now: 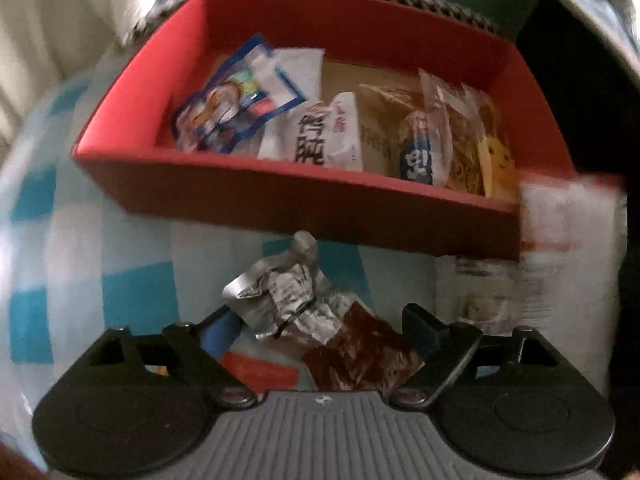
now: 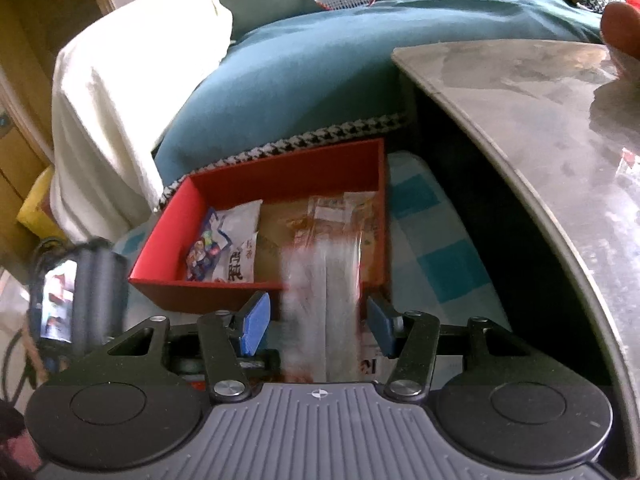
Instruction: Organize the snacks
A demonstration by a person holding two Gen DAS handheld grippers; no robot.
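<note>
A red box [image 1: 280,200] holds several snack packets, among them a blue and white packet [image 1: 236,108] and a white packet with dark lettering [image 1: 324,136]. It also shows in the right wrist view [image 2: 176,208]. My left gripper [image 1: 320,328] is open, with a crumpled silver and brown packet [image 1: 316,312] lying between its fingers, just before the box's near wall. My right gripper [image 2: 320,320] is open around a blurred white and red packet [image 2: 320,292] at the box's near right corner. That packet also shows in the left wrist view [image 1: 568,232].
The box stands on a blue and white checked cloth [image 1: 136,296]. A grey tabletop [image 2: 540,120] rises on the right. A teal cushion [image 2: 300,72] with a houndstooth edge lies behind the box, with white fabric [image 2: 120,100] to its left.
</note>
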